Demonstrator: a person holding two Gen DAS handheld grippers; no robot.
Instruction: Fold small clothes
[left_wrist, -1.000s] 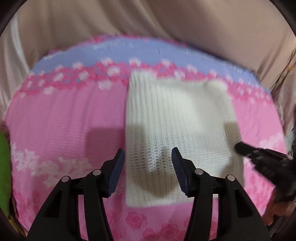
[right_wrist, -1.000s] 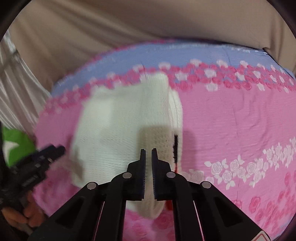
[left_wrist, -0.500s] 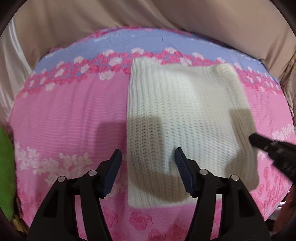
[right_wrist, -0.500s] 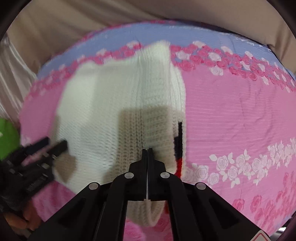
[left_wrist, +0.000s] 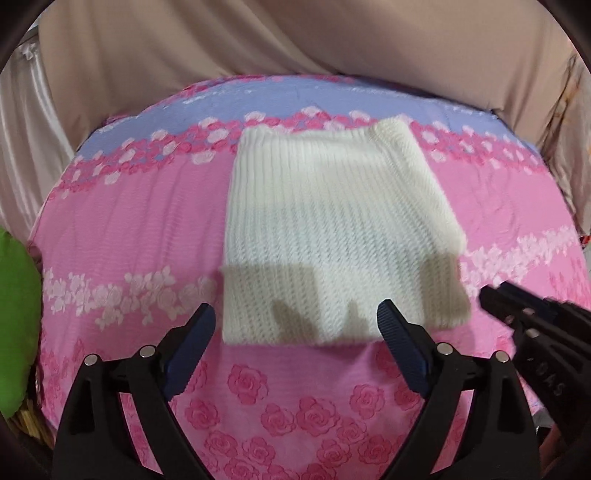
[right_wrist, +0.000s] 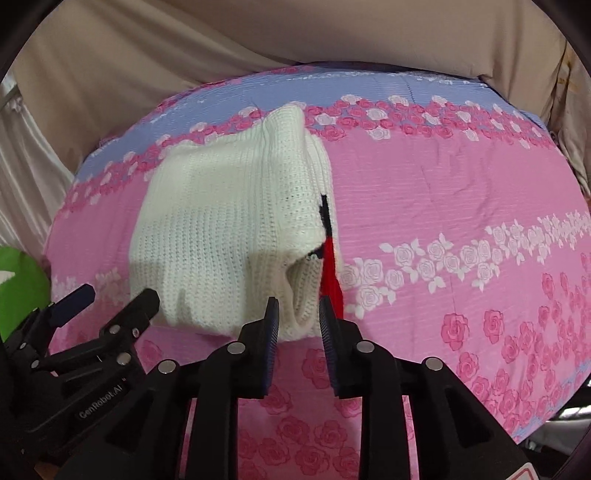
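Now folded flat on pink rose-print bedspread (left_wrist: 129, 229): white knit garment (left_wrist: 332, 236). Left gripper (left_wrist: 295, 325) spread wide, just short of its near edge. Right gripper (right_wrist: 297, 314) parted, empty, at near right corner.

The folded sweater (left_wrist: 332, 236) lies on the bedspread (left_wrist: 129, 221), with both claws apart near its front edge.

bed (left_wrist: 147, 229) w/ pink rose sheet | on it: folded white knit (left_wrist: 332, 236)
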